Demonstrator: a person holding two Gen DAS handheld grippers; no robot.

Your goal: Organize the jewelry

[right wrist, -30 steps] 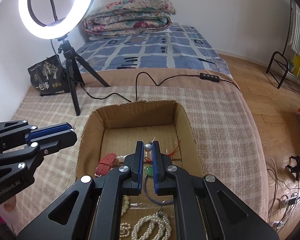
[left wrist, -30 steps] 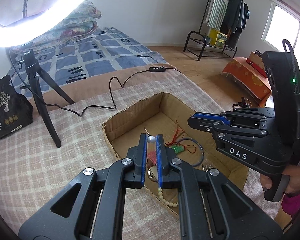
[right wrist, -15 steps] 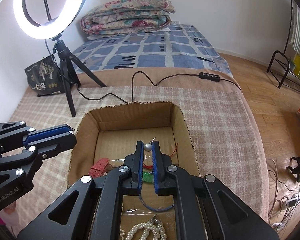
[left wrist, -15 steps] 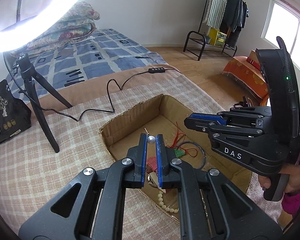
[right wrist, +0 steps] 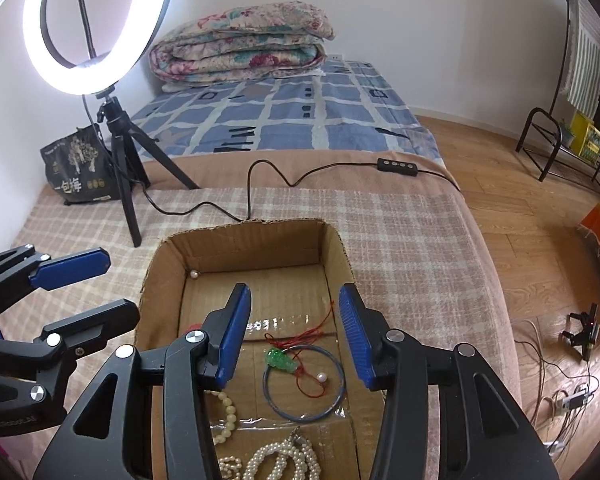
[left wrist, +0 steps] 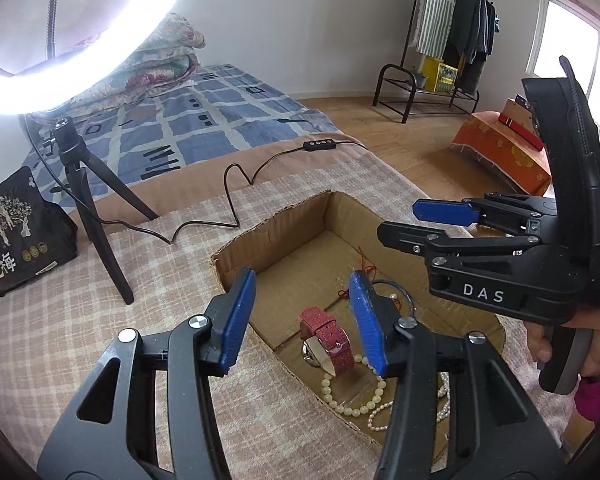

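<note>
cardboard box [right wrist: 256,229] on the plaid blanket [right wrist: 400,240] holds the jewelry: a red watch [left wrist: 327,336] at 7 o'clock, cream beads [left wrist: 350,408] and pearl strands [right wrist: 284,458] at 6, a blue hoop [right wrist: 304,380] around a green pendant [right wrist: 279,359] on red cord mid-floor, one loose pearl [right wrist: 322,377] inside the hoop and another [right wrist: 194,275] in the 11 o'clock corner. left gripper [left wrist: 302,316] hangs over the watch, fingers spread wide and empty. right gripper [right wrist: 294,330] hangs over the hoop, likewise spread and empty.

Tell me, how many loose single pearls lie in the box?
2: one pearl in the far left corner, one pearl inside the blue ring. Others may hide behind the grippers.
</note>
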